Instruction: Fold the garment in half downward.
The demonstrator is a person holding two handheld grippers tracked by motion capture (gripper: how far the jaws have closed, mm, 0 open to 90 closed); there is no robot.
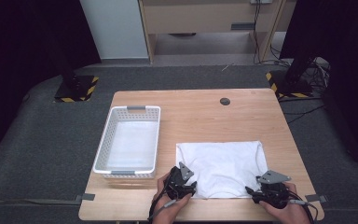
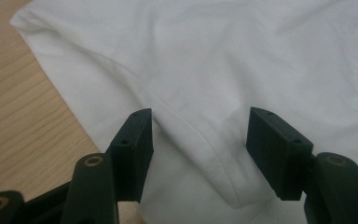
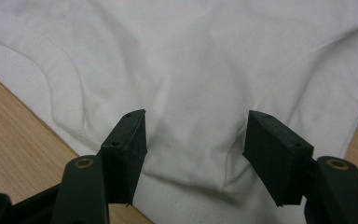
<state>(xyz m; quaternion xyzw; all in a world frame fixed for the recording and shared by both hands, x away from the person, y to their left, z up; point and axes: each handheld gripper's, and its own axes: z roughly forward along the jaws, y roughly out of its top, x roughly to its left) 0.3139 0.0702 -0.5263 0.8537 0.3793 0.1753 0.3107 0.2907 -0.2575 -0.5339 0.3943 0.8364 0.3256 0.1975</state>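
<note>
White cloth (image 1: 221, 169) lies folded flat on the wooden table (image 1: 191, 112), at about five o'clock from the table's middle, close to the near edge. From the cloth, a white basket (image 1: 128, 142) sits at nine o'clock, just beside it but apart, and a small dark disc (image 1: 224, 101) lies at twelve o'clock near the far edge.

Seen from above, the left gripper (image 1: 192, 187) rests at the cloth's seven o'clock corner and the right gripper (image 1: 251, 191) at its five o'clock corner, each held in a hand (image 1: 170, 210).

Along the left gripper (image 2: 198, 140), the jaws stand spread with a raised fold of cloth (image 2: 205, 70) between them; the pads do not press on it. Along the right gripper (image 3: 193, 140), the jaws are likewise spread, a puckered corner of cloth (image 3: 191, 70) lying between them, unpinched.
</note>
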